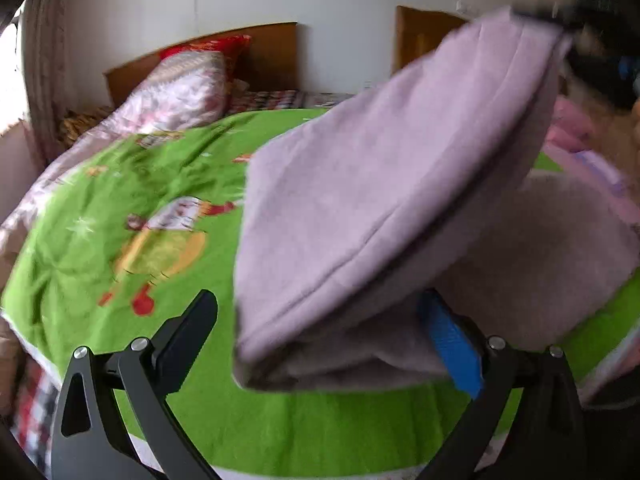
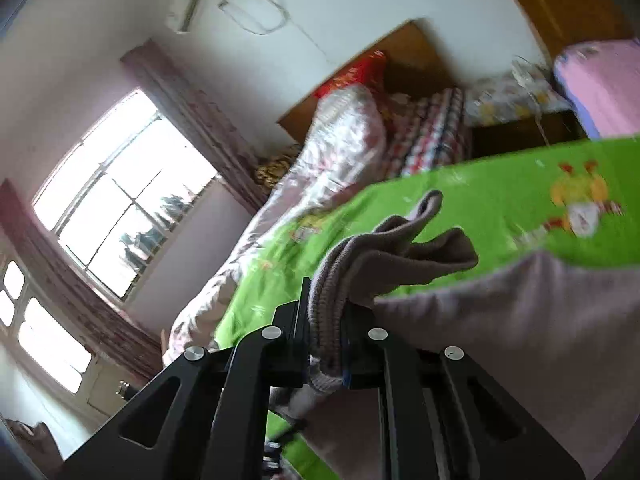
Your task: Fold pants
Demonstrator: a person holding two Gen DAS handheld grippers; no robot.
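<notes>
The pants (image 1: 380,184) are pale lilac fleece, partly folded and lifted above a green cartoon blanket (image 1: 132,208) on the bed. In the left wrist view my left gripper (image 1: 320,328) is open, its jaws wide apart; the black finger (image 1: 188,332) is clear of the cloth, and the blue-padded finger (image 1: 452,344) sits under the hanging fold. My right gripper (image 2: 325,336) is shut on the ribbed waistband (image 2: 332,292) of the pants (image 2: 520,320) and holds it raised, tilted over the blanket (image 2: 500,200). The right gripper shows blurred at the top right of the left view.
A patterned pillow (image 1: 180,92) and a red one lie by the wooden headboard (image 1: 272,52). A window (image 2: 116,192) with curtains is on the left. A pink bundle (image 2: 604,84) sits beside the bed, near a brown door (image 1: 420,36).
</notes>
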